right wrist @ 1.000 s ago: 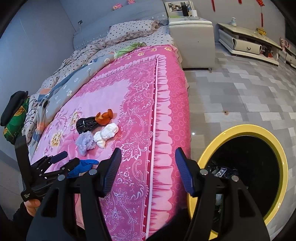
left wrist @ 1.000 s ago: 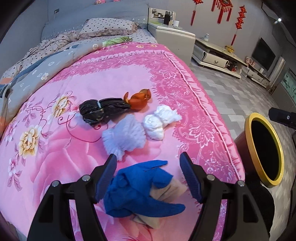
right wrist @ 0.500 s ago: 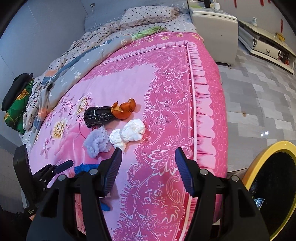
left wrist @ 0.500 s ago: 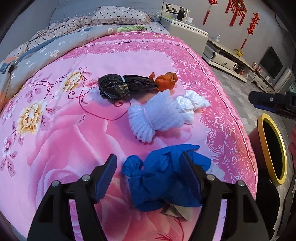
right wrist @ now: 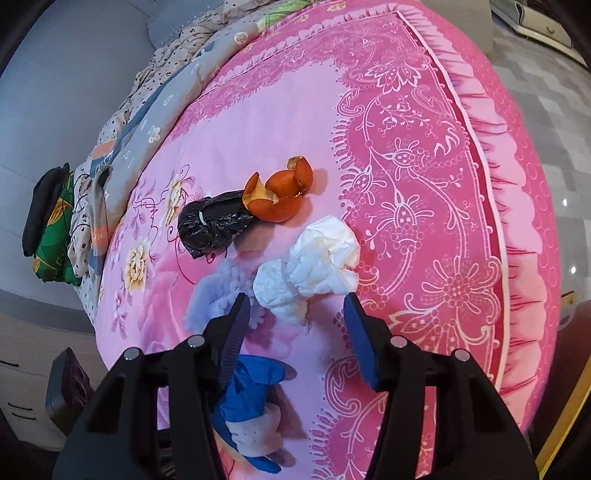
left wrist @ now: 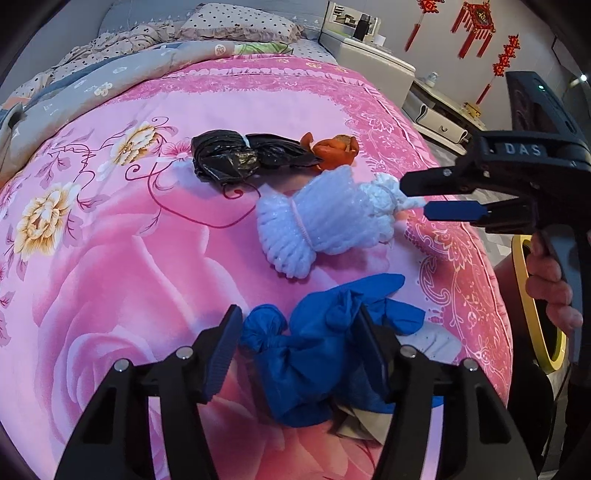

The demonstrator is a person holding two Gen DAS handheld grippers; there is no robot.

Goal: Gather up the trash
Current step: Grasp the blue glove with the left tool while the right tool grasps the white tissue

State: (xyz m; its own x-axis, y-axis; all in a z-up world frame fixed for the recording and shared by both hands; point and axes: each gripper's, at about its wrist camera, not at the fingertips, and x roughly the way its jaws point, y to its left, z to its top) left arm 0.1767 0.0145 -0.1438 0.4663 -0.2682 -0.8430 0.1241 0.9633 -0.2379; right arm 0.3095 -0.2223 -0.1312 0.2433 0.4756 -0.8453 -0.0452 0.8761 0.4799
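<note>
Closest to the left wrist camera, the left gripper [left wrist: 298, 350] has its 2 fingers spread wide around a crumpled blue glove [left wrist: 317, 354], 1 pad on each side of it, not squeezing. The glove lies on the pink bedspread [left wrist: 110, 258] on top of a bit of beige paper [left wrist: 365, 424] (only a corner of it peeks out underneath).

Just past the glove sits a white foam net [left wrist: 317, 225], the ribbed sleeve kind, pinched in the middle. Touching its right end is a wad of white tissue [right wrist: 310, 269], and that's where the right gripper [right wrist: 295, 325] is: jaws apart, hovering right at the near edge of the tissue with nothing between the fingers. In the left view you can see that gripper from the side, coming in from the right, with the person's right hand [left wrist: 550, 288] on its handle.

Further back there's a scrunched black plastic bag [left wrist: 236, 158] and, touching its right end, a curl of orange peel [right wrist: 280, 195].

Off the bed's right side, the trash bin [left wrist: 532, 314] with its yellow rim stands on the floor, mostly hidden behind the hand. At the far end: a grey quilt [left wrist: 110, 77], a dotted pillow [left wrist: 236, 26] and a white nightstand [left wrist: 369, 62].
</note>
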